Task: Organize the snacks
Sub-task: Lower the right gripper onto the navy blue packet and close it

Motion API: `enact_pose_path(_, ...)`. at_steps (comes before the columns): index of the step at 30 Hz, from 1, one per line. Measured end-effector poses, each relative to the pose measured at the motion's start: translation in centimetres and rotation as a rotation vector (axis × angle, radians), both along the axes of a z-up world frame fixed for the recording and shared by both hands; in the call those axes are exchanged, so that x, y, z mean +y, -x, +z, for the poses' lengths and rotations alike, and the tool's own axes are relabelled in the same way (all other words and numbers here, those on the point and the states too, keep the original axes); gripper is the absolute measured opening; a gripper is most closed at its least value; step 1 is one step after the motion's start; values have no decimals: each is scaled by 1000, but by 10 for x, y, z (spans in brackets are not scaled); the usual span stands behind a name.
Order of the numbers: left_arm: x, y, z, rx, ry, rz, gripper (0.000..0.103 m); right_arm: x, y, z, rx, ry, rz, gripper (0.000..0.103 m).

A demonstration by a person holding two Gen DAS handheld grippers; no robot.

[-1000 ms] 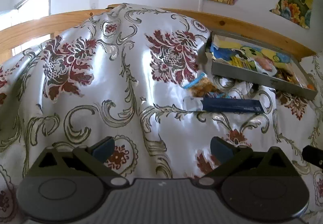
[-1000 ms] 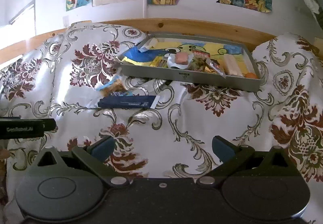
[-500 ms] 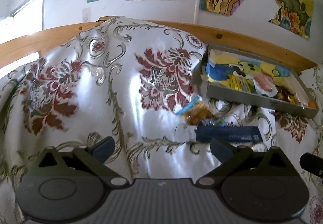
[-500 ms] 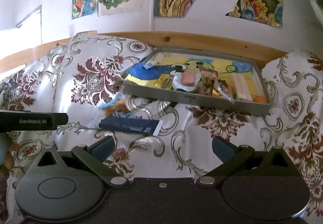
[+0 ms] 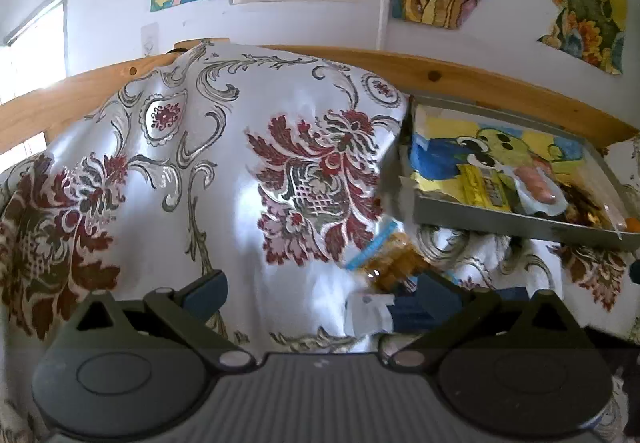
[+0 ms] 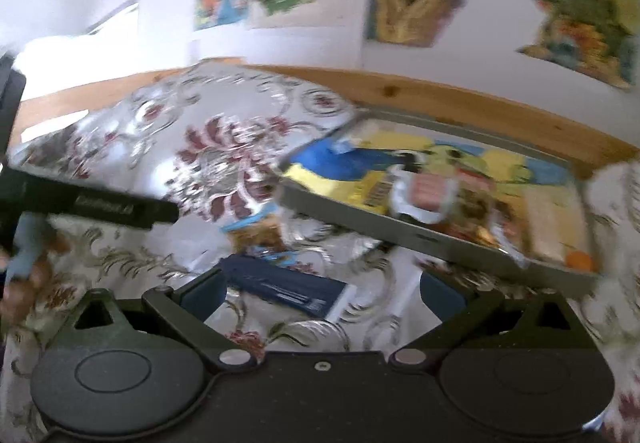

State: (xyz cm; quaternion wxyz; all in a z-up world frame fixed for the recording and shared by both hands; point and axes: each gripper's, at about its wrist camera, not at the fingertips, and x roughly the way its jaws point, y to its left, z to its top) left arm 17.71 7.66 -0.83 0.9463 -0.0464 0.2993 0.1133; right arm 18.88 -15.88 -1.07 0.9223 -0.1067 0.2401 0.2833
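— Two snacks lie loose on the cloth (image 5: pixel 320 115), below the tray (image 6: pixel 400 239). Which first?
— The blue pack (image 6: pixel 284 289). My right claw (image 6: pixel 320 293) is wide, empty, nearly there. Left claw (image 5: pixel 320 297) too.
— Next?
— Go down, pinch it.

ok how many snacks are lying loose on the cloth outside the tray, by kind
dark blue flat pack: 1
clear bag of orange-brown snacks: 1
total outside the tray: 2
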Motion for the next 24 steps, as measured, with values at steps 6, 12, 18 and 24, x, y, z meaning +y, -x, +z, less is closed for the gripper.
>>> enact_pose_path(6,12,-14,-7,22,-24,-2,103,25,-26,-19,16,116,190,101)
enact_pose_path(12,25,-20,-15,33,7,4,103,55,-46,-35,3,194,281,93)
enact_pose_path(18,34,-23,-18,30,9,11,103,78,-67,-45,22,241,352,81)
enact_pose_path(24,41,-23,-17,21,25,20,103,83,-86,-55,82,267,404,78)
